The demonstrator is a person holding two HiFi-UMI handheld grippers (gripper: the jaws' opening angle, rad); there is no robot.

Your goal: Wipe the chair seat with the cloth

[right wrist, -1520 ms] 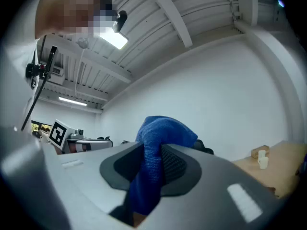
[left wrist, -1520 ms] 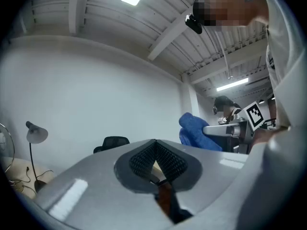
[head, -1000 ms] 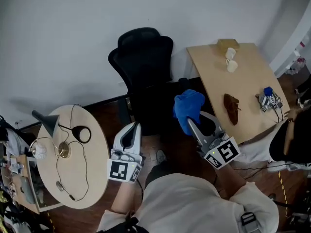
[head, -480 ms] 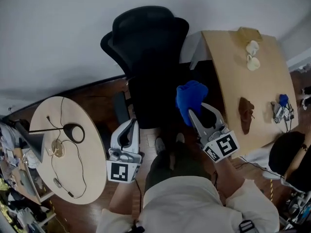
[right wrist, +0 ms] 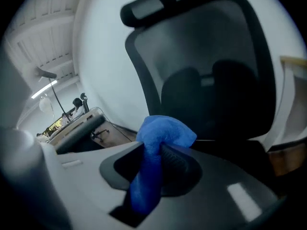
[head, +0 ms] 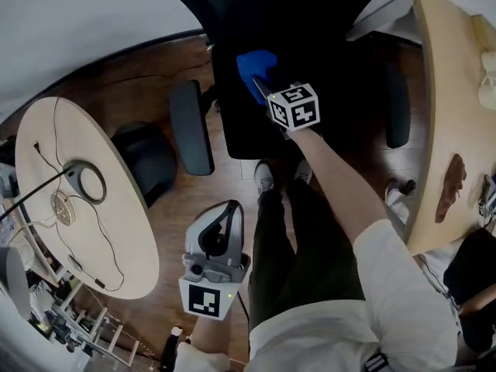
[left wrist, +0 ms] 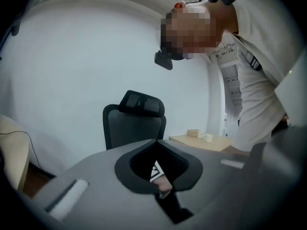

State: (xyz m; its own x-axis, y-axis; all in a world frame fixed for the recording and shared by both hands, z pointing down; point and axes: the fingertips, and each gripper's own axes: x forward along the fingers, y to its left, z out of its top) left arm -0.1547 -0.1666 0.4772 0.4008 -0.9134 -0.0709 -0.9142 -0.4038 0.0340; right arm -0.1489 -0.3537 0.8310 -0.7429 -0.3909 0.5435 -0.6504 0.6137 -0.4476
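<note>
Our right gripper (head: 266,93) is stretched out over the black seat (head: 341,68), its fingers clamped on a blue cloth (head: 254,63). The cloth bunches out past the fingertips above the seat's near corner, close to the armrest (head: 191,127) on our left (whether it presses on the seat, we cannot tell). In the right gripper view a tail of the cloth runs back between the fingers, and the backrest (right wrist: 206,56) stands ahead. Our left gripper (head: 226,211) hangs low beside our legs (head: 287,231), over the wooden floor (head: 167,204) and well apart from the chair. In the left gripper view its fingers are closed together with nothing between them. A round desk (head: 116,231) lies to our left and a wooden desk (head: 442,91) to our right.
</note>
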